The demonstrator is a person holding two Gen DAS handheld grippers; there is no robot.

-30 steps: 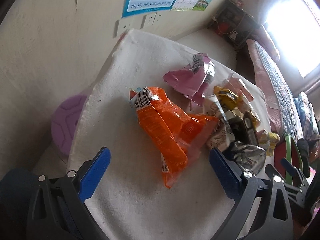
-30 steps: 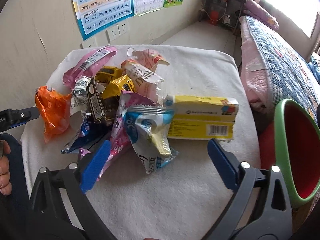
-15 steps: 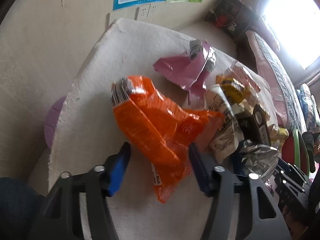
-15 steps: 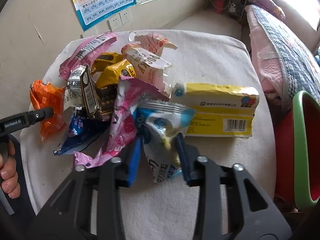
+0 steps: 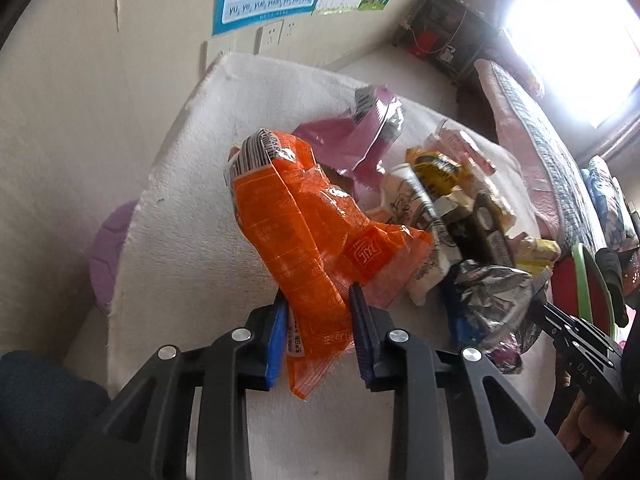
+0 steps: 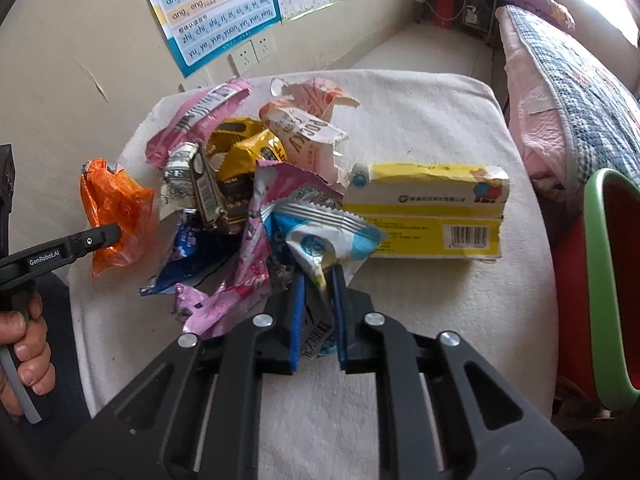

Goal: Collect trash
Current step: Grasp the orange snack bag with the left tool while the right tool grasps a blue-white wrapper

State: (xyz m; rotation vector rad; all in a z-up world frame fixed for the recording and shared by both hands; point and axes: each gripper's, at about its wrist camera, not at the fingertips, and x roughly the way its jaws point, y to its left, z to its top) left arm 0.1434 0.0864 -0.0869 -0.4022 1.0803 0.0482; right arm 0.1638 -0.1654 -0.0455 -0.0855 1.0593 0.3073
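Observation:
Several crumpled wrappers lie heaped on a white cloth-covered table [image 6: 432, 112]. At the heap's left end is an orange wrapper [image 5: 296, 216], and my left gripper [image 5: 318, 300] has its blue pads pressed on the wrapper's near end while its jaws are closing. The right wrist view shows the same orange wrapper [image 6: 116, 200] at far left. My right gripper [image 6: 317, 276] is closing too, its pads squeezing the tail of a blue-and-white wrapper [image 6: 324, 236] at the heap's front.
A long yellow box [image 6: 428, 216] lies right of the heap. Pink [image 6: 192, 120] and yellow [image 6: 248, 148] wrappers sit behind. A red bin with a green rim [image 6: 600, 280] stands off the right edge, beside a bed [image 6: 580, 80]. A purple stool [image 5: 106, 256] is down left.
Both grippers went from wide open to closed: the left one around the orange wrapper, the right one around the blue-and-white wrapper. Both wrappers have lifted and crumpled a little.

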